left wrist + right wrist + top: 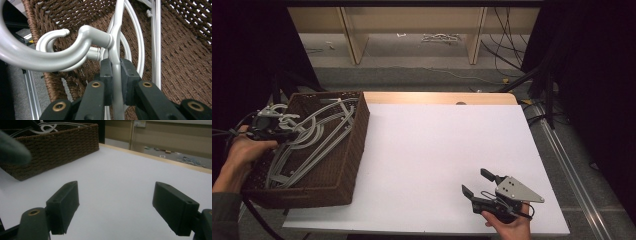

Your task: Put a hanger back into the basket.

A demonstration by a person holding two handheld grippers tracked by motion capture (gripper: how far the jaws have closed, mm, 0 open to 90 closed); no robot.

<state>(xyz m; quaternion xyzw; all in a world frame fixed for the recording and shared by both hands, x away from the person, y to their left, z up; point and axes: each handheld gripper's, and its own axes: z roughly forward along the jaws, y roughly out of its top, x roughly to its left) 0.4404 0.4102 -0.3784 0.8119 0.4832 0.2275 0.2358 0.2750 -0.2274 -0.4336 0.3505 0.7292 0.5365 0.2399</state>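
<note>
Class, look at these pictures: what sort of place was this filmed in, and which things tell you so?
Probably a lab or workshop set up for recording, not a home: a bare white table, loose cables on the floor beyond it, and a hand-held tool with tongs beside a basket of hangers.

- A lab or test room set up for recording, not a home.
- A white table top (437, 150) stands among black curtains (602, 100).
- Loose cables (507, 45) trail over the grey floor (412, 75).
- A metal rail (572, 170) runs beside the table.
- Bare wooden frames (352, 35) stand behind.

Hangers (312, 137) in basket (354, 150), table (437, 150) left.
</note>
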